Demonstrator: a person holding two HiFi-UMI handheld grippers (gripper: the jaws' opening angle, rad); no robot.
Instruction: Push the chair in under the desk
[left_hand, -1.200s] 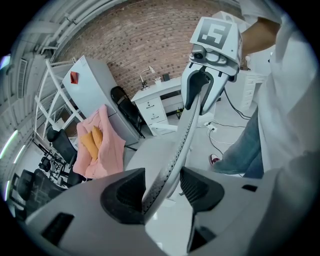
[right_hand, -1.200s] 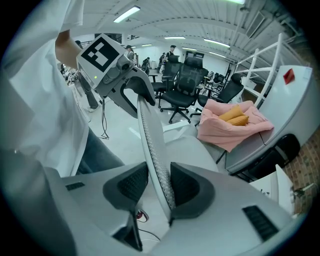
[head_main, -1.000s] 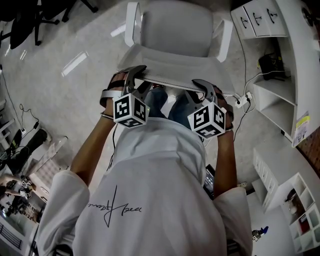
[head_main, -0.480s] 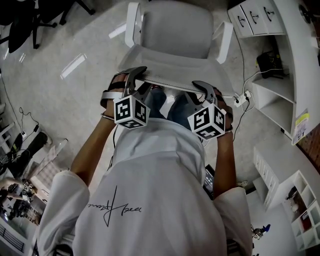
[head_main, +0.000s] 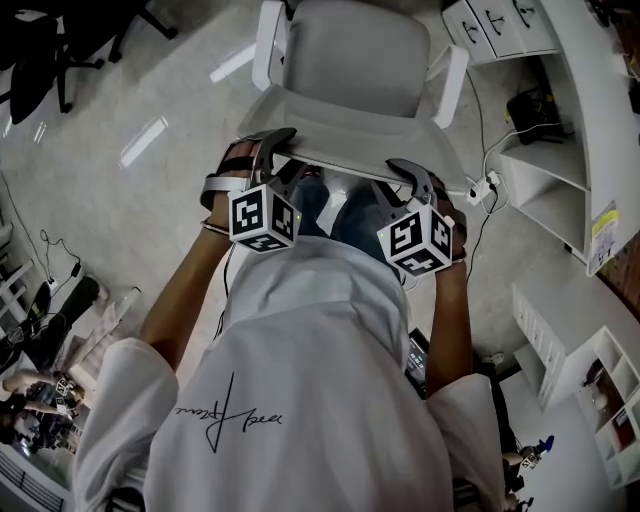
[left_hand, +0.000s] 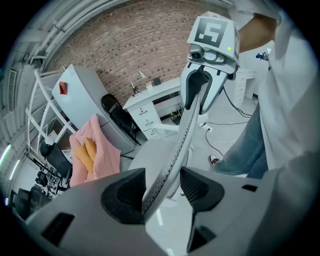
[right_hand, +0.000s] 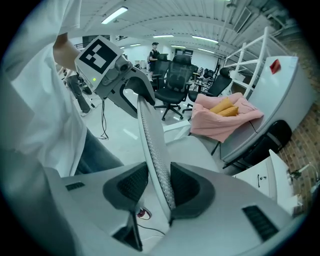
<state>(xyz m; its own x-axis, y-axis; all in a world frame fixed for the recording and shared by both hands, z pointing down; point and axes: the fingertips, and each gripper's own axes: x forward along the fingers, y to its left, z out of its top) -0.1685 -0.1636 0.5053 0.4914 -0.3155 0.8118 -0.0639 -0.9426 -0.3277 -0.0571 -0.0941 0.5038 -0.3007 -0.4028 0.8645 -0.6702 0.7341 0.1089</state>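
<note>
With the left gripper and right gripper both clamped on the thin backrest rim of the chair, which stands on open floor left of the white desk, I think an uneven push could swivel it or make the jaws slide off

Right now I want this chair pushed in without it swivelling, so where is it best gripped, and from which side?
Take the backrest by its thin top edge, coming from behind and above, one tool near each end. That edge is slim enough to sit between the jaws, and two spread grips should resist swivelling. The left tool and right tool are clamped there.
</note>
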